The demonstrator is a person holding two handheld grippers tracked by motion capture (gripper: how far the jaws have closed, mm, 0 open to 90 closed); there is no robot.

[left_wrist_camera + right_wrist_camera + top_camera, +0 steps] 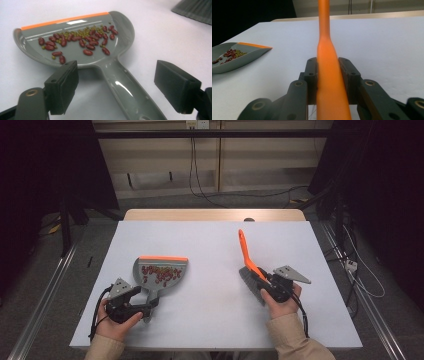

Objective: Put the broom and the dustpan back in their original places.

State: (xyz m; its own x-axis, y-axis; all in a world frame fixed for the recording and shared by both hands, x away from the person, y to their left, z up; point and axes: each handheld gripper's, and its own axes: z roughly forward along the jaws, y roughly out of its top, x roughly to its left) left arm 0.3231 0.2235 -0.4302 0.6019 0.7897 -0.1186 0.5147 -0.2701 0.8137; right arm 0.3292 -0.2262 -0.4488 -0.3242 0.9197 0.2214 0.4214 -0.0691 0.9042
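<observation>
Grey dustpan (75, 50) (no readable label) holds beans (85, 41).

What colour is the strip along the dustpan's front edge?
Orange; the strip on the grey dustpan shows best in the left gripper view.

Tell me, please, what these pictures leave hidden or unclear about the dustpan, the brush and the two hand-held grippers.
- Dustpan handle end: cut off by the bottom edge of the left gripper view, between the open left hand-held gripper jaws.
- Brush bristles: partly covered in the high view by the right hand-held gripper, which is shut on the orange handle.
- Beans: too small to count in the high view.
- Handle top: cut off by the upper edge of the right gripper view.
</observation>
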